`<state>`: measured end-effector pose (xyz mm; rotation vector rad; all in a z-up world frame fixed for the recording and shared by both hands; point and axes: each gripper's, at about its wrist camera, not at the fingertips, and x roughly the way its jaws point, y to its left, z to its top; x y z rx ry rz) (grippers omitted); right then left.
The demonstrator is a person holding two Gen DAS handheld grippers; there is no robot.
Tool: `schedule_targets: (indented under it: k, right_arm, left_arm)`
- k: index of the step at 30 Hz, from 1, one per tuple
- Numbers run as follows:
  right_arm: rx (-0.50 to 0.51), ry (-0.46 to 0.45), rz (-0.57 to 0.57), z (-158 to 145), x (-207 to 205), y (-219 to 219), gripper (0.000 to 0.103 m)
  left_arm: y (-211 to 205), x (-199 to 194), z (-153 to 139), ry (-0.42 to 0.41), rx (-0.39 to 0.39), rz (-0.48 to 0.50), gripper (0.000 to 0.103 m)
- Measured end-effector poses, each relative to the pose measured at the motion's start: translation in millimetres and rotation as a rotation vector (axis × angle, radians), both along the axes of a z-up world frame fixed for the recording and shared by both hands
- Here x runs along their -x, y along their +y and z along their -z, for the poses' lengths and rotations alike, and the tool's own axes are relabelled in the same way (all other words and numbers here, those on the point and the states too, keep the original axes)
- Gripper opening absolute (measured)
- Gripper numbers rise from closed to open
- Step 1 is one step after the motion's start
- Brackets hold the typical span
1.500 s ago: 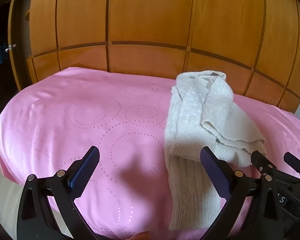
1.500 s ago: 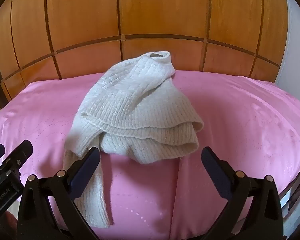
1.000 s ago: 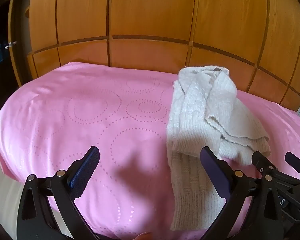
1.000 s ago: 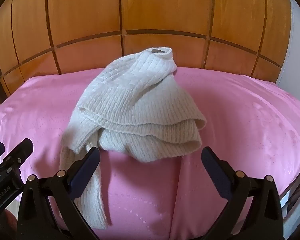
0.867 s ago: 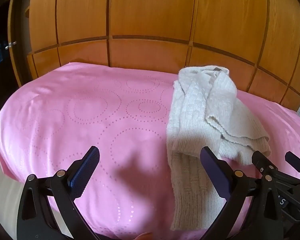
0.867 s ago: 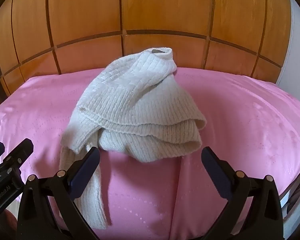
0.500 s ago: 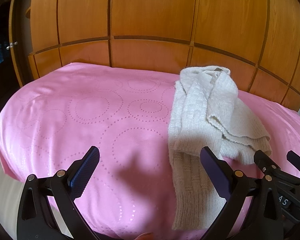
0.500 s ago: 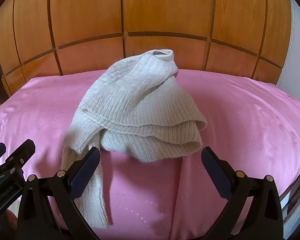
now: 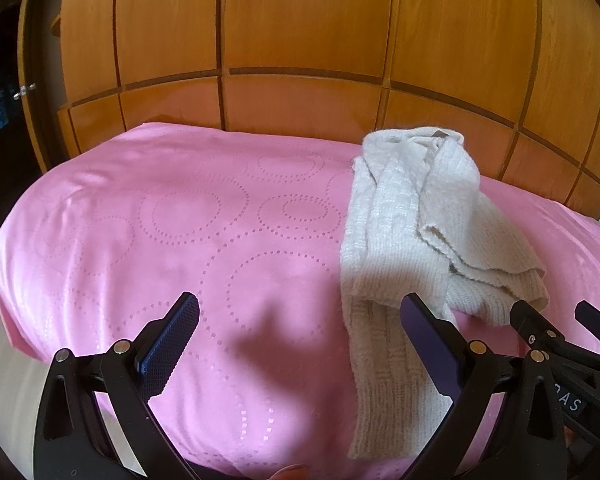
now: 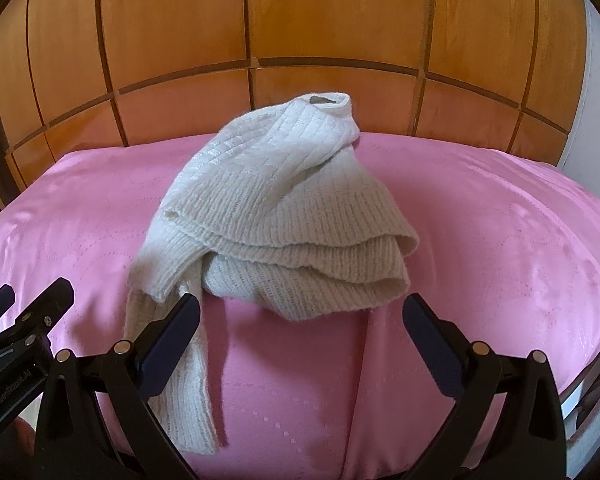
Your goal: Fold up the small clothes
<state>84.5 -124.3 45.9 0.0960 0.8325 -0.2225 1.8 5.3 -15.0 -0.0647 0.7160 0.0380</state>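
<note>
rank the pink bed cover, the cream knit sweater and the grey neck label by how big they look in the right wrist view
1. pink bed cover, spans nearly the full width
2. cream knit sweater, crumpled mid-bed
3. grey neck label, a tiny patch at the collar

No close calls.

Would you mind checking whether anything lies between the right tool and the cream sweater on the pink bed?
Nothing visible does. The right tool is open with only bare pink bedcover between it and the crumpled sweater. The left tool is open beside it.
</note>
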Motion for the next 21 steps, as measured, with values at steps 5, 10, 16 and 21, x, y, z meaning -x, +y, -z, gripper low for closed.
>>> schedule_targets:
  k: [5,10,16,21]
  right_arm:
    - [0.001,-0.003,0.0,0.7,0.5,0.6,0.101]
    - [0.002,-0.009,0.001,-0.2,0.9,1.9,0.101]
    - [0.001,-0.009,0.0,-0.8,1.5,1.9,0.101]
    - [0.0,-0.009,0.0,-1.3,1.2,1.7,0.101]
  left_arm:
    - [0.4,-0.9,-0.6,0.001,0.0,-0.001,0.1]
    - [0.9,-0.9,-0.5,-0.002,-0.004,0.0,0.1]
    - [-0.1,-0.8,-0.6,-0.004,-0.007,0.0,0.1]
    - [-0.9,-1.0,-1.2,-0.004,-0.01,0.0,0.1]
